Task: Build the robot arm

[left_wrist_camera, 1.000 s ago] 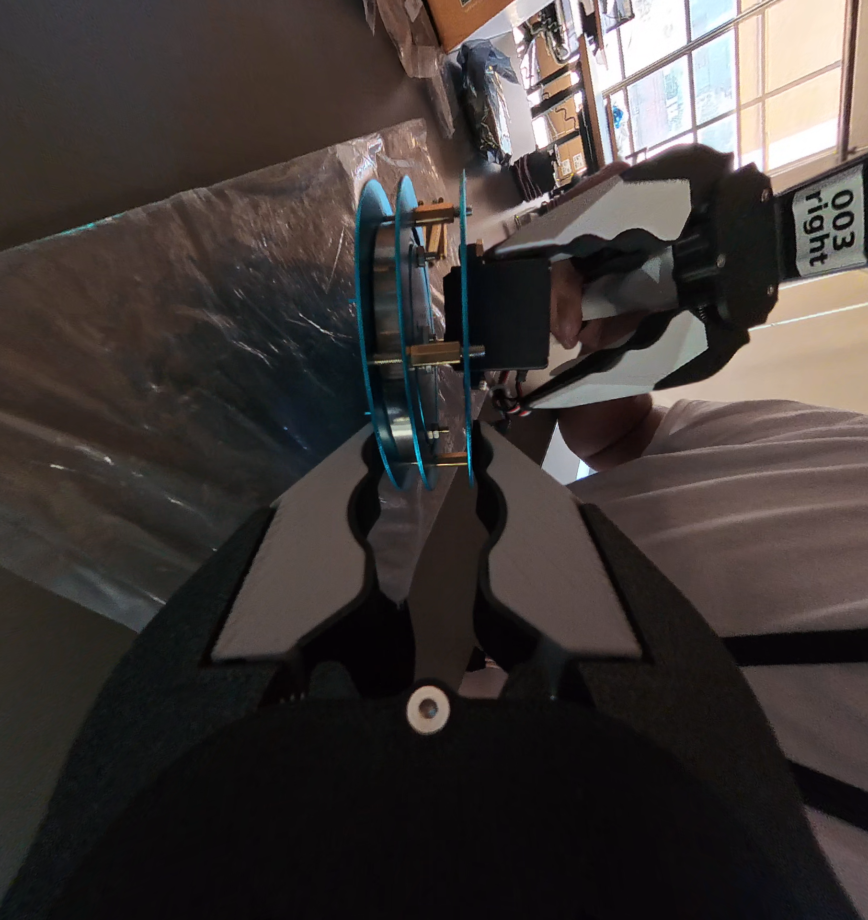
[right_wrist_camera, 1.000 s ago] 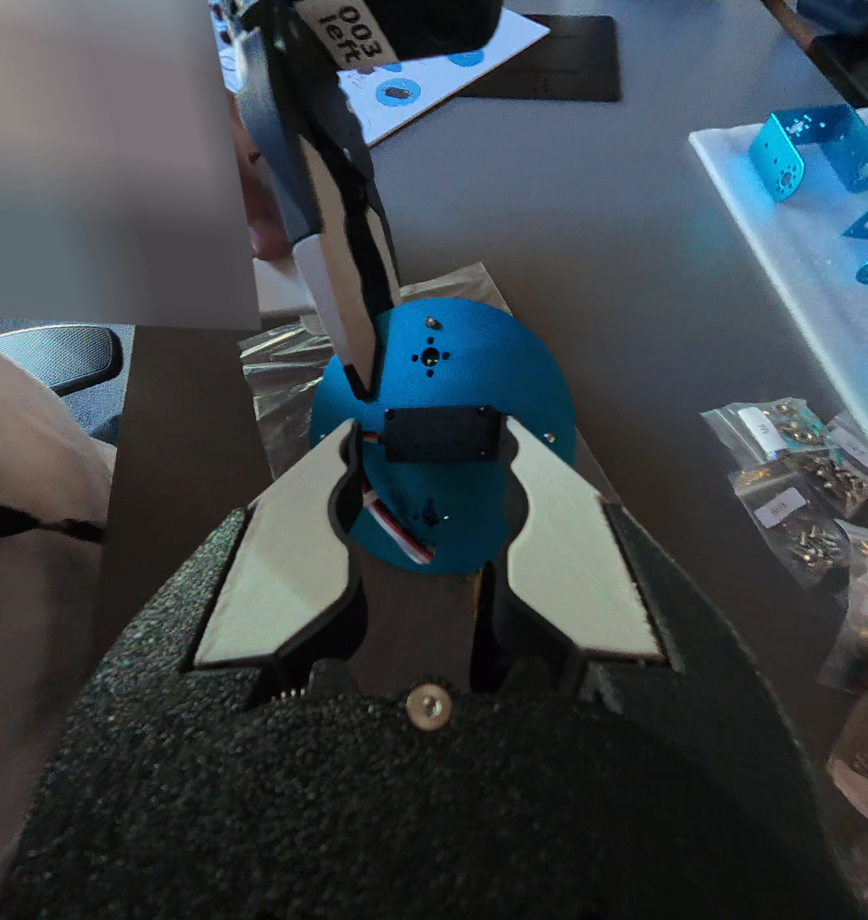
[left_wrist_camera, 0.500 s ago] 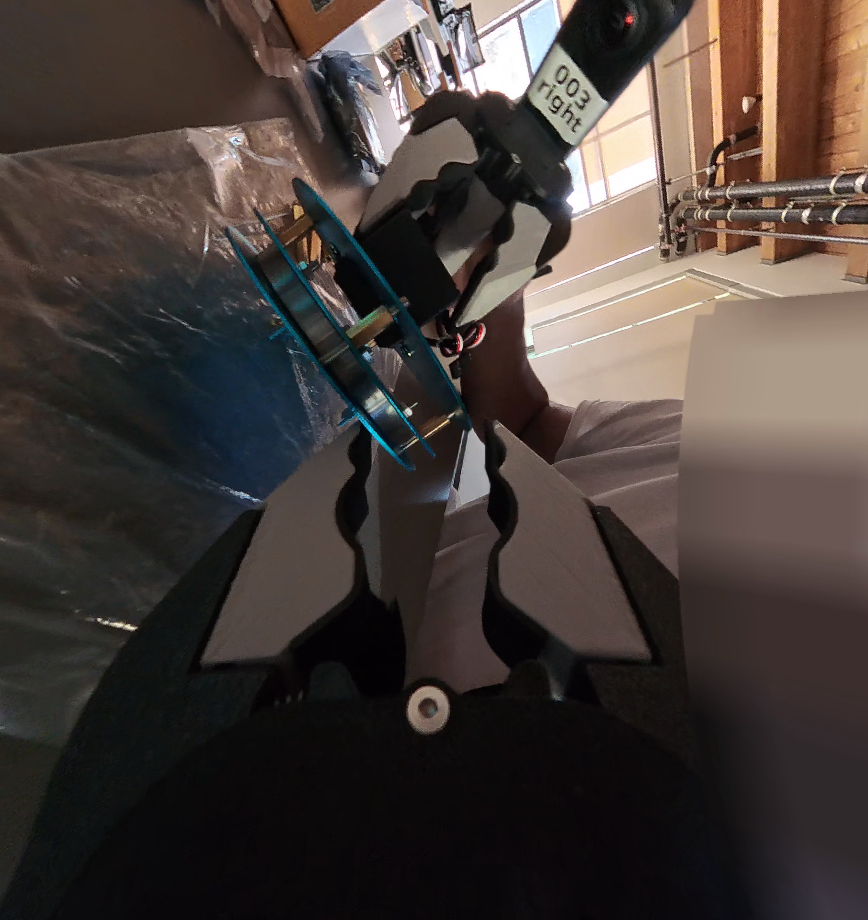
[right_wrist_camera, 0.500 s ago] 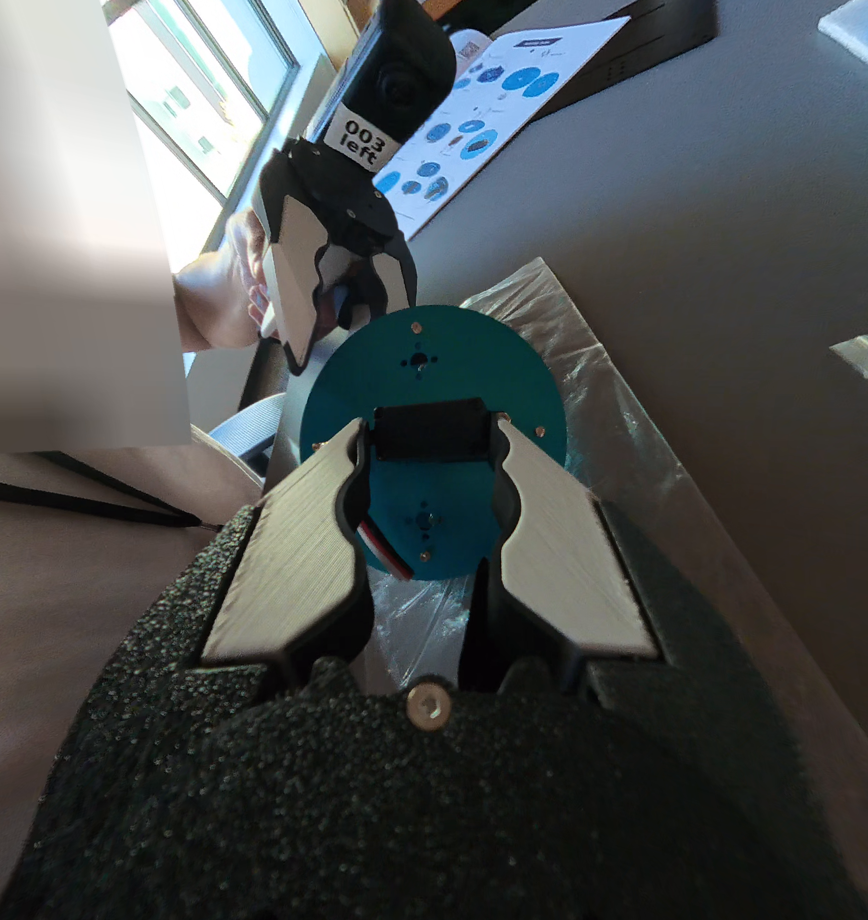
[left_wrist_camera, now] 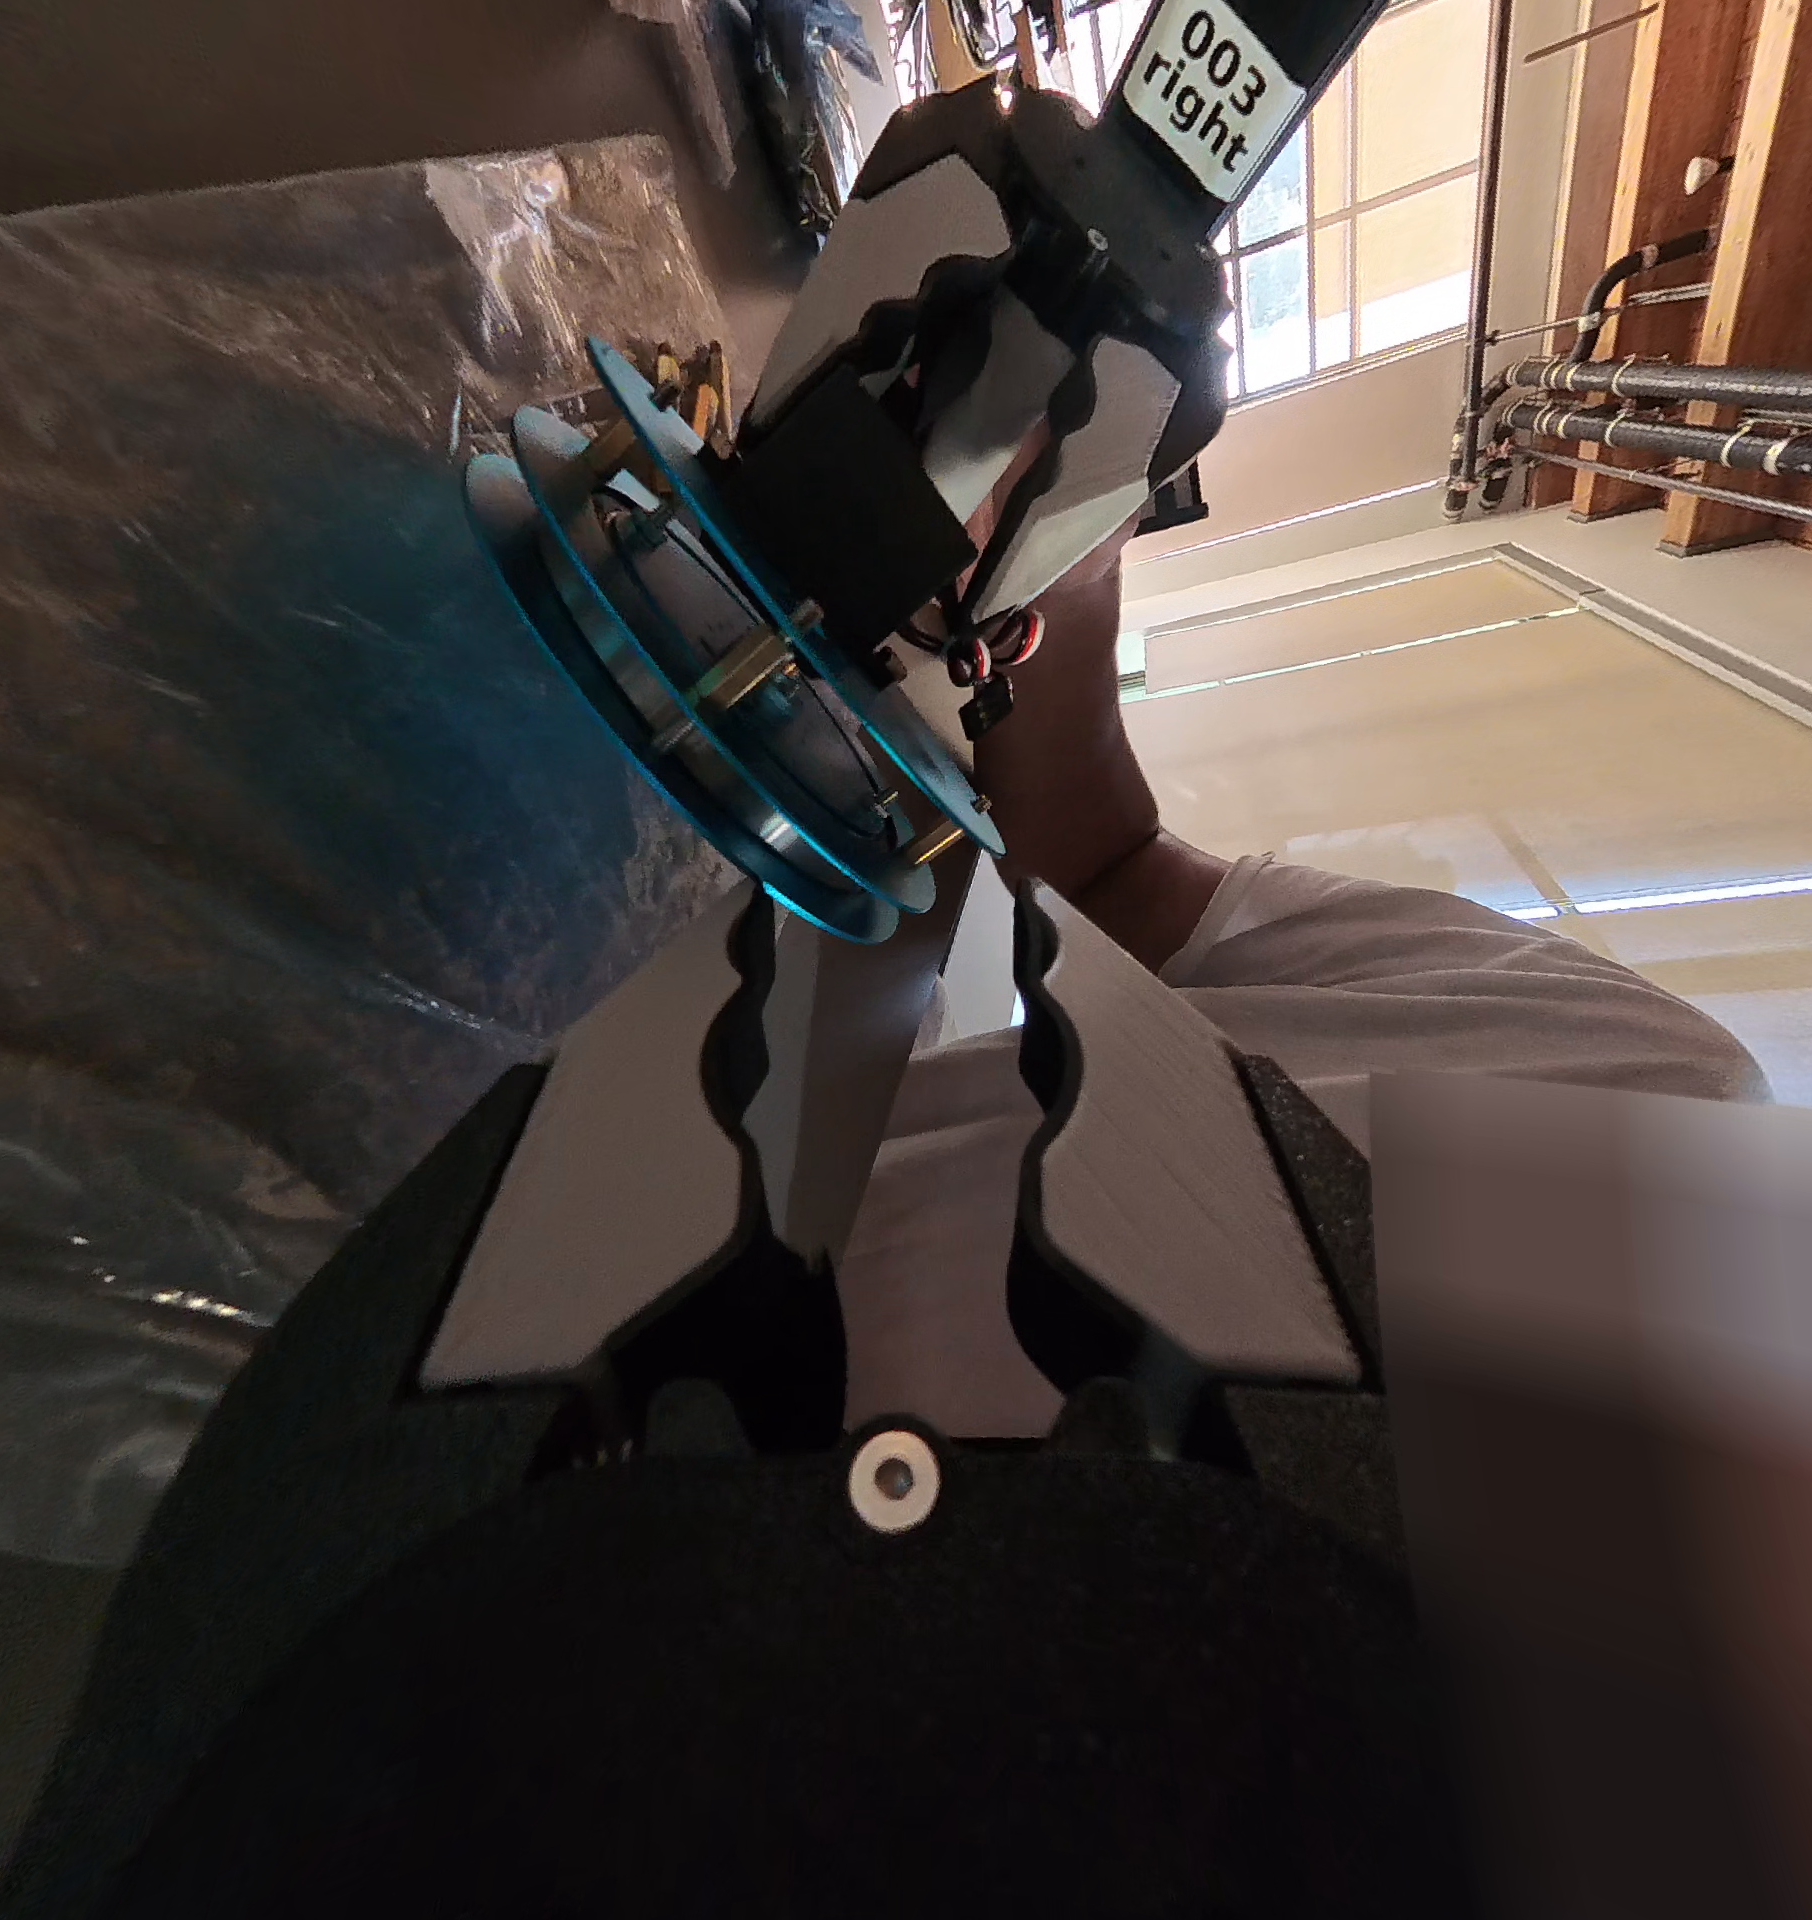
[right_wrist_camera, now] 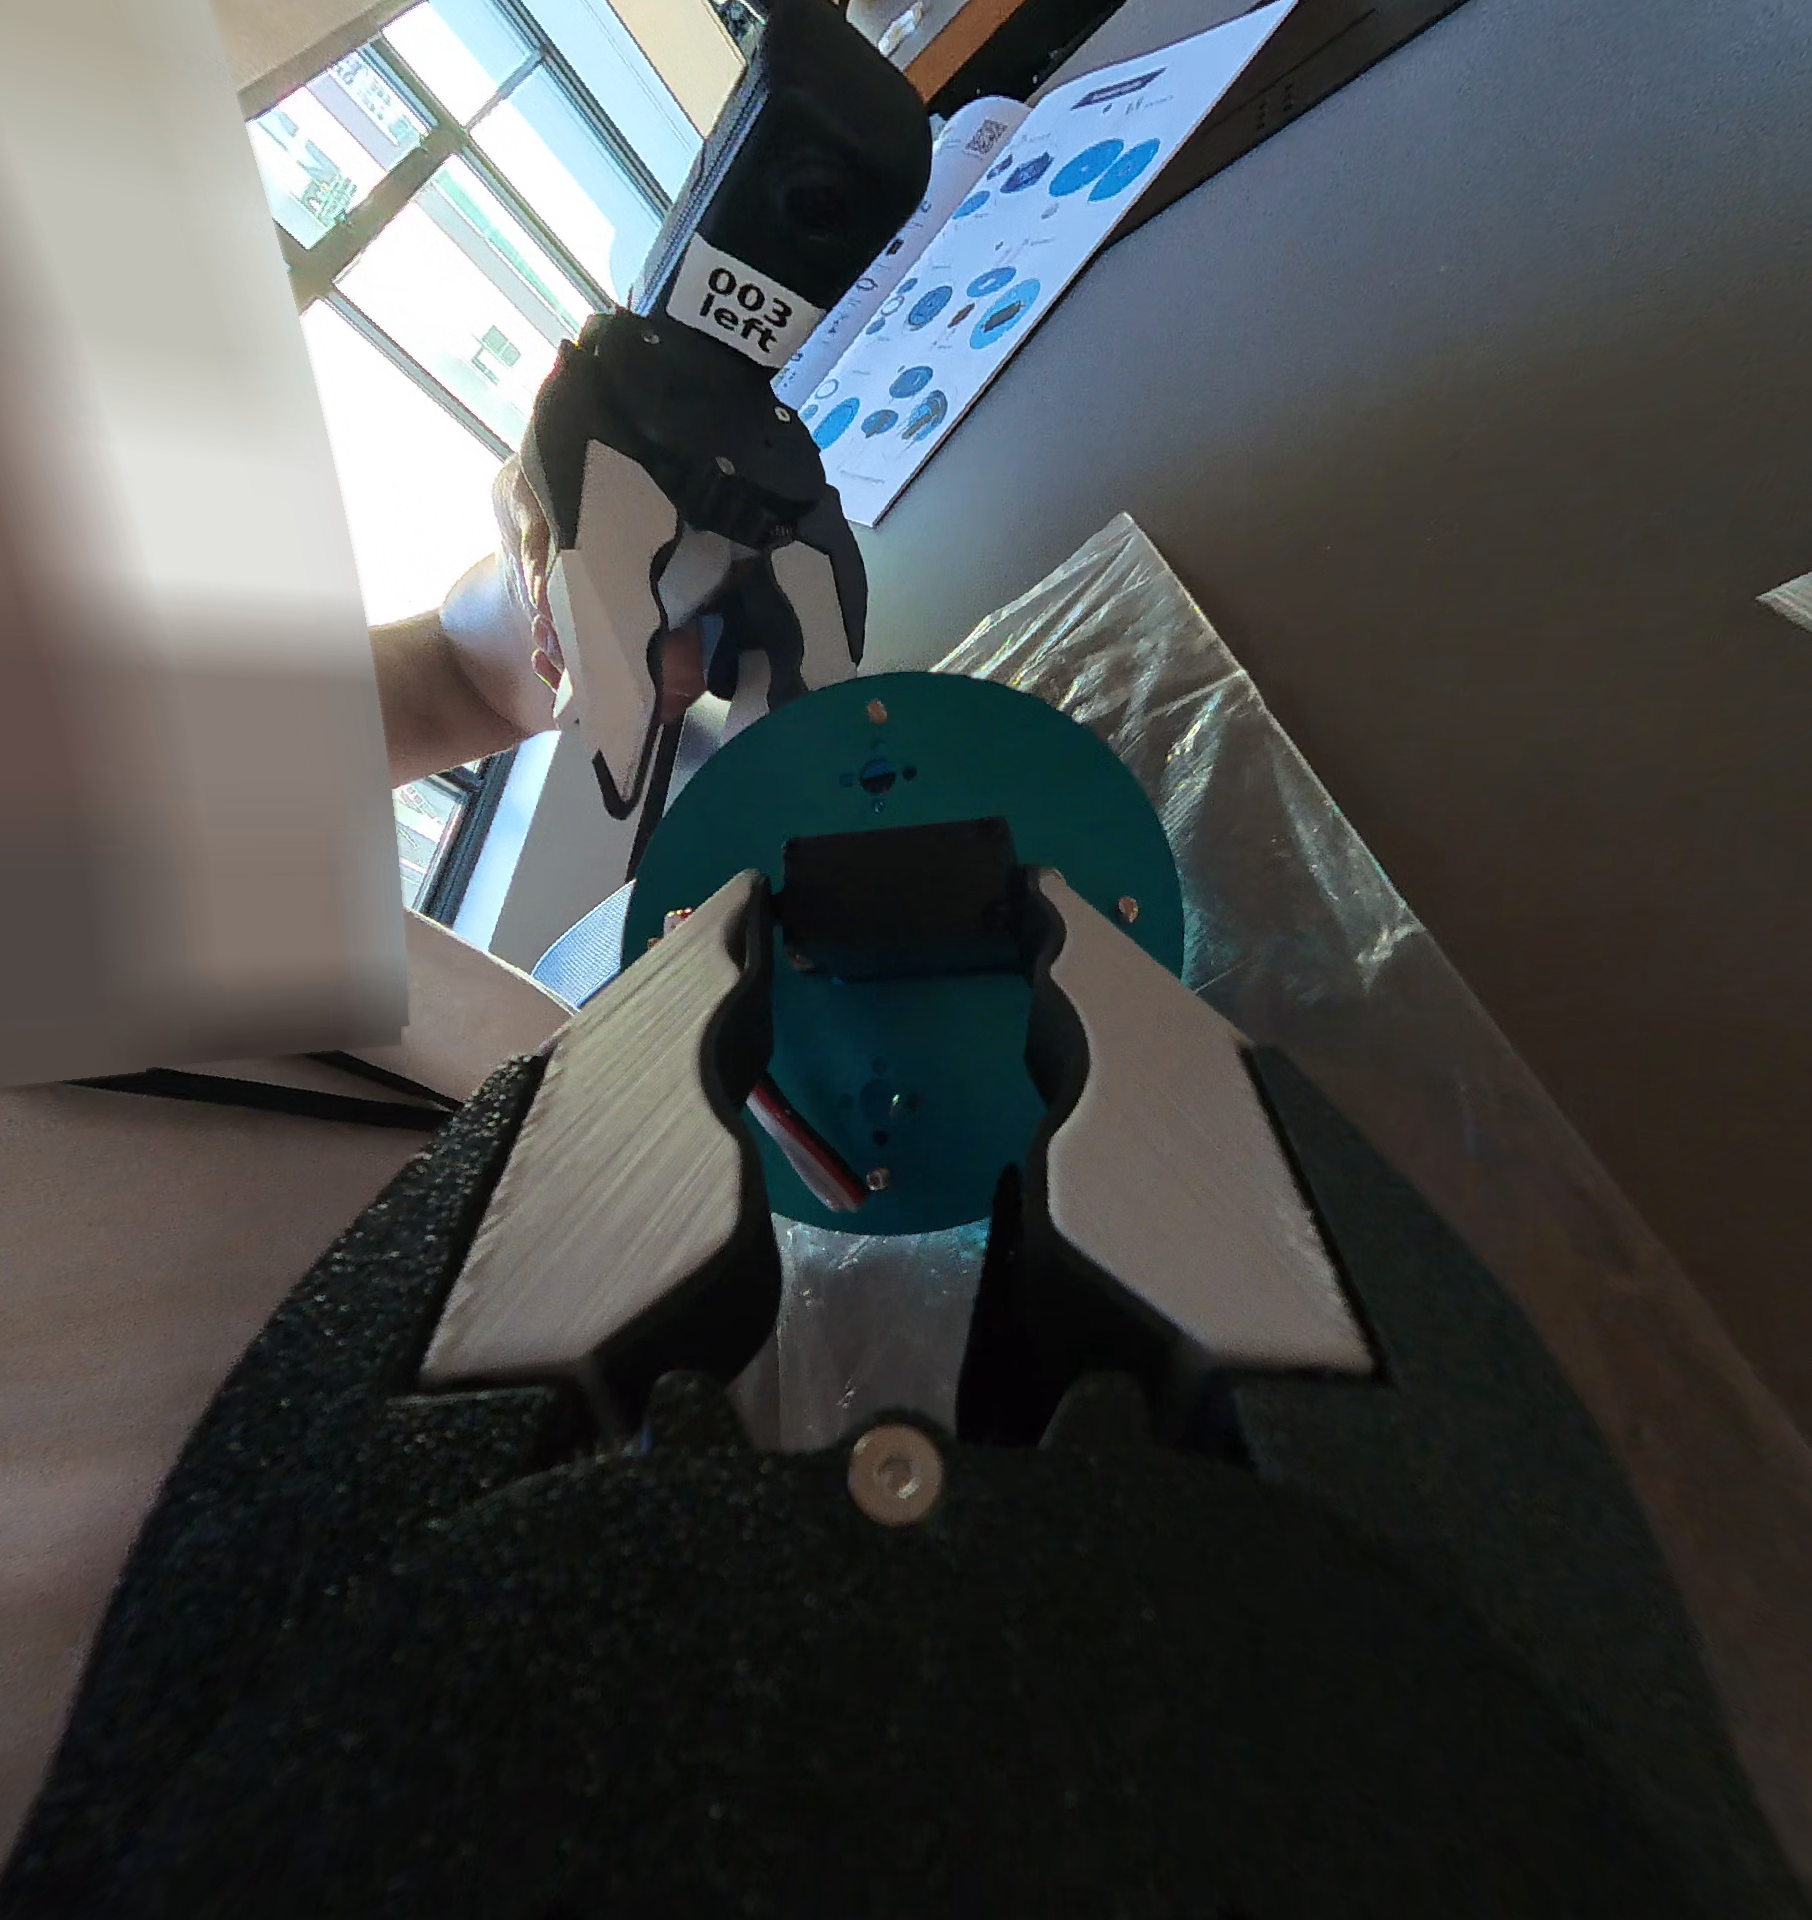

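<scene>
A stack of round blue plates [left_wrist_camera: 736,665] joined by brass spacers carries a black servo block [left_wrist_camera: 850,520] on one face. My right gripper [right_wrist_camera: 900,894] is shut on the servo block [right_wrist_camera: 897,883] and holds the whole stack in the air, tilted, with its blue face [right_wrist_camera: 881,748] towards the camera. The right gripper also shows in the left wrist view [left_wrist_camera: 881,509]. My left gripper [left_wrist_camera: 891,904] is open and empty, and its left fingertip is just below the stack's rim. In the right wrist view the left gripper [right_wrist_camera: 715,717] sits close behind the plate's upper left edge.
A clear plastic bag [right_wrist_camera: 1245,748] lies on the dark table [right_wrist_camera: 1504,416] under the stack. A printed sheet with blue part drawings [right_wrist_camera: 985,260] lies farther back. The servo's red, white and black cable [left_wrist_camera: 995,655] hangs loose. A person's arm and white shirt are close by.
My left gripper let go of the plates' rim, opened a little and drew back. My right gripper tilted the stack and kept hold of the servo block.
</scene>
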### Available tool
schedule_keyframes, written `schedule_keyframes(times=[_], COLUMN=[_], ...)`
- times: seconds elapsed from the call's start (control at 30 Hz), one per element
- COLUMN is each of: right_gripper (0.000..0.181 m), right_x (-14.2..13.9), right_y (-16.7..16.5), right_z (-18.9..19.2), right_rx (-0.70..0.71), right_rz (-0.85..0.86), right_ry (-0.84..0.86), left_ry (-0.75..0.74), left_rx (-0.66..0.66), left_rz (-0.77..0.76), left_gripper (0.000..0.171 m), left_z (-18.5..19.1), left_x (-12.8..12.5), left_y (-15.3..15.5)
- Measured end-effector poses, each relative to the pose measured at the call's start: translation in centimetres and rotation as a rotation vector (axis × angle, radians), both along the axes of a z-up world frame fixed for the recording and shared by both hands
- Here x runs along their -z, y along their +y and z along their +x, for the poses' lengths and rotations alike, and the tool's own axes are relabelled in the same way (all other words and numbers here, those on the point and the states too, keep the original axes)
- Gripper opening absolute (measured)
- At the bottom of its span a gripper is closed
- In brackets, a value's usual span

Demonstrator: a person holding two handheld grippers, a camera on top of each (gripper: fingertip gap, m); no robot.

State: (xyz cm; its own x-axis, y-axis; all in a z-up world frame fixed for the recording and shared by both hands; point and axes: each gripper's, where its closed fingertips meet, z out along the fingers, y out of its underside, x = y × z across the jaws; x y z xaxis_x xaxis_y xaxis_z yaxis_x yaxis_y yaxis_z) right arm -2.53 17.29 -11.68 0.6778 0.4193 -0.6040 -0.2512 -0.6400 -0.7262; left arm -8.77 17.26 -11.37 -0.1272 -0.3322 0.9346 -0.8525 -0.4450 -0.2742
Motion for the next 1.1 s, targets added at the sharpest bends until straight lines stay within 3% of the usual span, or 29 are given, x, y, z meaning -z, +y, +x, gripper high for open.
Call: schedule_keyframes(times=[0.2, 0.5, 0.67, 0.87, 1.1], right_gripper=[0.046, 0.047, 0.046, 0.045, 0.045], right_x=[0.4, 1.3, 1.0, 0.4, -1.8], right_y=[0.2, 0.2, 0.6, 0.6, 0.7], right_z=[-0.2, -2.6, -2.0, -3.0, -2.9], right_rx=[0.006, -0.068, -0.045, -0.057, -0.033], right_rz=[-0.036, -0.077, -0.116, -0.051, -0.030], right_ry=[-0.036, -0.472, -0.317, -0.519, -0.447], left_ry=[0.014, 0.063, -0.021, -0.156, -0.299], left_rx=[0.006, -0.025, -0.077, -0.140, -0.172], left_rz=[0.005, -0.023, 0.045, 0.194, 0.338], left_gripper=[0.045, 0.044, 0.042, 0.042, 0.042], left_z=[-0.2, -1.6, -2.1, -3.6, -3.7], left_x=[0.7, 3.7, 3.7, 2.9, 0.9], left_y=[0.3, 1.0, 2.0, 2.9, 3.4])
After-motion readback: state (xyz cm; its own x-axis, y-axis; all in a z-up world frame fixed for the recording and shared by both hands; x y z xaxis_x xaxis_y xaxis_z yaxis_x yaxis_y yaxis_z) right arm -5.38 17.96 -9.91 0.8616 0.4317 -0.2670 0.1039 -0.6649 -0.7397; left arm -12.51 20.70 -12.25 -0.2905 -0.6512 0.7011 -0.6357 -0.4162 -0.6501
